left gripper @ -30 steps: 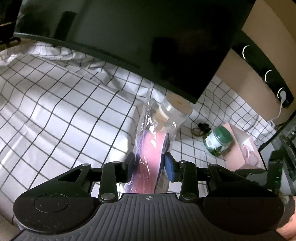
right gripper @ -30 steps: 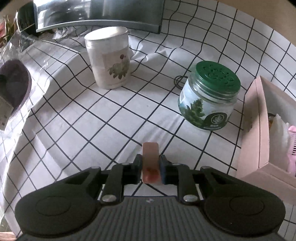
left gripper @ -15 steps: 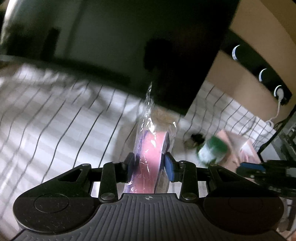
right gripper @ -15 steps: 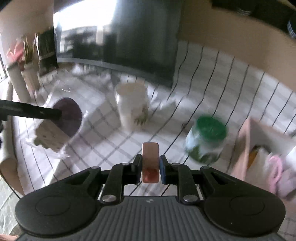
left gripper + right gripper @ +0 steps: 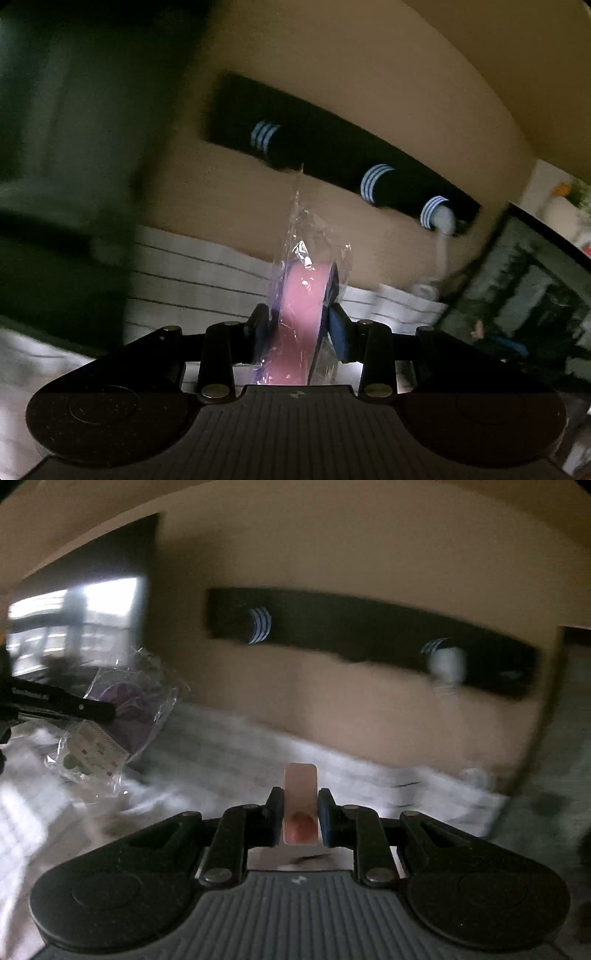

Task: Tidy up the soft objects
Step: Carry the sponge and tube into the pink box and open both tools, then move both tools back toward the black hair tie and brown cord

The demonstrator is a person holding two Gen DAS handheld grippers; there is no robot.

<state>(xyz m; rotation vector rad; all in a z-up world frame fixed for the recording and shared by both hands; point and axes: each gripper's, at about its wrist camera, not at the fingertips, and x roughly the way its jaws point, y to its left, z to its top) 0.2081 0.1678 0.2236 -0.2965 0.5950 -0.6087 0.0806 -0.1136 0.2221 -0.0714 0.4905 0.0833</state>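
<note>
Pink-and-purple soft pad in crinkly clear wrap (image 5: 301,295) sits clamped in the left tool (image 5: 299,325); a small pink translucent block (image 5: 300,805) is clamped in the right tool (image 5: 300,812). Both are lifted off the white checked surface (image 5: 258,760), at twelve o'clock; placing remains.

left tool (image 5: 299,325): around wrapped puff (image 5: 301,317) | right tool (image 5: 301,814): around slim bar (image 5: 300,805)

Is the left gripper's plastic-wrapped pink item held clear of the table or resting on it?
Held clear. The left gripper clamps the plastic-wrapped pink item; from the right wrist view it hangs above the checked tablecloth.
</note>
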